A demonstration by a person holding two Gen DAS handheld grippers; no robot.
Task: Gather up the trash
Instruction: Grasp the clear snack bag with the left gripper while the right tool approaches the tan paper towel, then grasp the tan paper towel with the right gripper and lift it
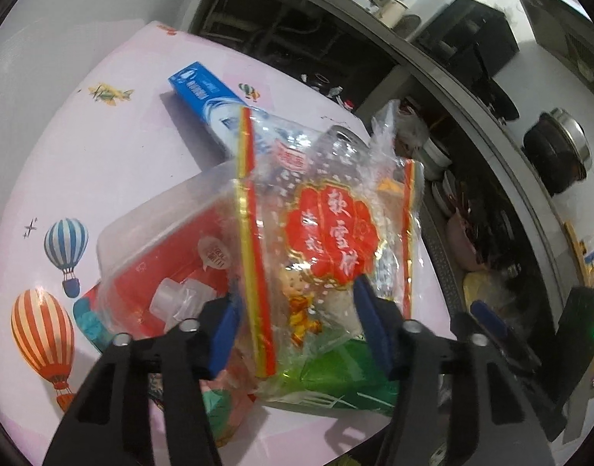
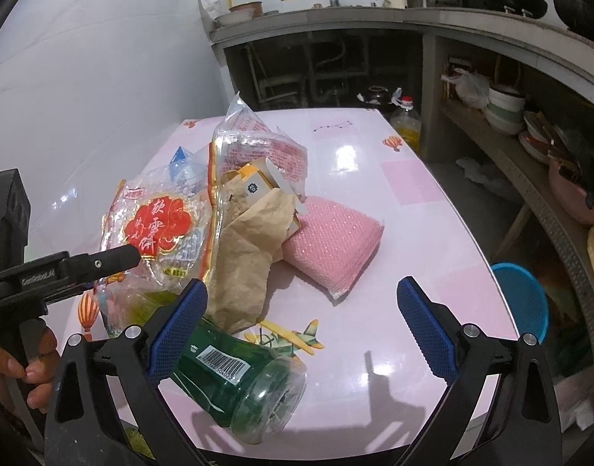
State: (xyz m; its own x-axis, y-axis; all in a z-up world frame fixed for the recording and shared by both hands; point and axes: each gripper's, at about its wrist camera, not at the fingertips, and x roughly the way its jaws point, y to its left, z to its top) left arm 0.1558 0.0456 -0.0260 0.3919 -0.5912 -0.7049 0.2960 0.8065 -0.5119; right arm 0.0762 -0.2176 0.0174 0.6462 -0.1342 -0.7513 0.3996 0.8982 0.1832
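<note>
A pink counter [image 2: 433,233] printed with hot-air balloons and aeroplanes carries a heap of trash toward its left side. The largest piece there is a clear snack bag [image 1: 320,233] with a red flower-shaped label and red-and-gold edge strips; it is raised off the counter, and the left gripper [image 1: 297,322] has its blue pads on either side of the bag's lower part, narrowed on the plastic, though whether both pads actually press it cannot be told for sure. Seen from the right wrist, that same left gripper [image 2: 130,254] reaches in from the left edge to the bag [image 2: 161,229]. Behind the bag sits a clear plastic box [image 1: 157,248] with red packaging inside, and beyond that a blue toothpaste carton [image 1: 207,101] lies flat. A green plastic bottle [image 2: 238,380] lies on its side at the near edge, its base facing the camera. Touching the heap on the right is a pink scouring sponge [image 2: 332,240], with crumpled brown paper [image 2: 246,256] and a small yellow carton [image 2: 258,186] leaning against the bag. The right gripper [image 2: 301,334] hovers above the bottle with its jaws spread wide, holding nothing, its left pad just beside the bottle's neck end.
</note>
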